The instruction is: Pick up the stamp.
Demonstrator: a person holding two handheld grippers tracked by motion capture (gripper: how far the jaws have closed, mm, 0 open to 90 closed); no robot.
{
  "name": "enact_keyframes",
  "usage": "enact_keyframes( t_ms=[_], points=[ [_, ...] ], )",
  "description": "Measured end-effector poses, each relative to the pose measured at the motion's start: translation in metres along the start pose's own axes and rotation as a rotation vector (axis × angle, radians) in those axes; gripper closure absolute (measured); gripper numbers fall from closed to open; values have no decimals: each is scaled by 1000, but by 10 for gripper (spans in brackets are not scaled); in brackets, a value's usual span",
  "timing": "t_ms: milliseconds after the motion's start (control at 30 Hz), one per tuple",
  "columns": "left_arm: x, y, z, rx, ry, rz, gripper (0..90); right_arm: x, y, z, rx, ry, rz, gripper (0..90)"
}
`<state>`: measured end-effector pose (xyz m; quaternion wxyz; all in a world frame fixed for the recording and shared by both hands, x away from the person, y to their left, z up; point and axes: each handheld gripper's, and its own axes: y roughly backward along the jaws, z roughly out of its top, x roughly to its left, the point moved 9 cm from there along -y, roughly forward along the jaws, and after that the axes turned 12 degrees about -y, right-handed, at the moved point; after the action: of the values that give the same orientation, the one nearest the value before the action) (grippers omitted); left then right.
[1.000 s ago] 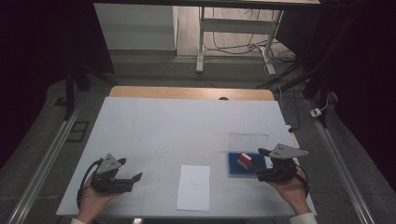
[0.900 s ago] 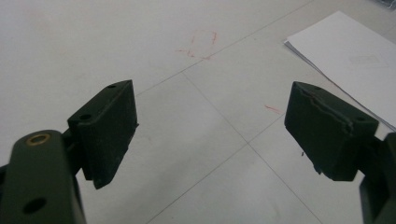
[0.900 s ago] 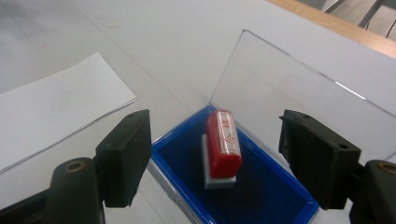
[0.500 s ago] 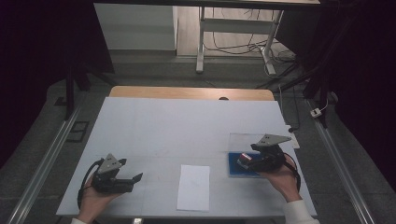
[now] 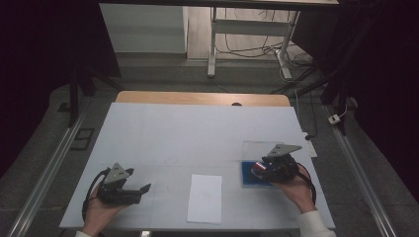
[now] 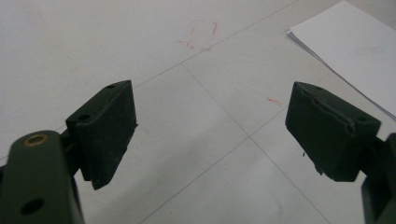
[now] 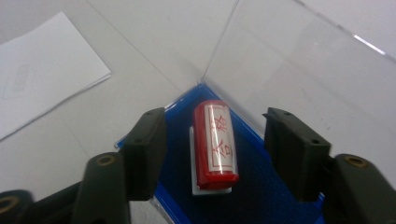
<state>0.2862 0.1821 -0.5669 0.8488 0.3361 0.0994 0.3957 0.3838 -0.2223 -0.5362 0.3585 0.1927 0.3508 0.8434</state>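
A red cylindrical stamp (image 7: 215, 144) with red characters on its label lies on a white holder in a blue case (image 7: 261, 186), whose clear lid (image 7: 303, 70) stands up behind it. My right gripper (image 7: 215, 123) straddles the stamp, one jaw on each side with a gap between each pad and the stamp. Its jaws have just been closing with the stamp between them. In the high view the right gripper (image 5: 262, 170) is over the blue case (image 5: 249, 178) at the right. My left gripper (image 6: 210, 112) rests open and empty near the table's front left (image 5: 141, 190).
A white sheet of paper (image 5: 205, 197) lies at the front middle of the white table (image 5: 197, 133), between the two hands, and its corner shows in both gripper views (image 6: 355, 51) (image 7: 42, 65). Faint red marks (image 6: 201, 35) are on the tabletop.
The right gripper has moved left over the blue case and sunk toward the stamp, and its jaws have narrowed around it. The left gripper has stayed put.
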Motion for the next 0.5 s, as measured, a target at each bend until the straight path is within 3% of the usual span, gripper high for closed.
enact_keyframes(
  t_ms=[233,500],
  points=[
    [1,-1,-1,9,-6,5,165,0,0,-1,8,9,20,634],
    [2,0,-3,16,0,11,165,-2,0,-2,5,-3,23,684]
  ],
)
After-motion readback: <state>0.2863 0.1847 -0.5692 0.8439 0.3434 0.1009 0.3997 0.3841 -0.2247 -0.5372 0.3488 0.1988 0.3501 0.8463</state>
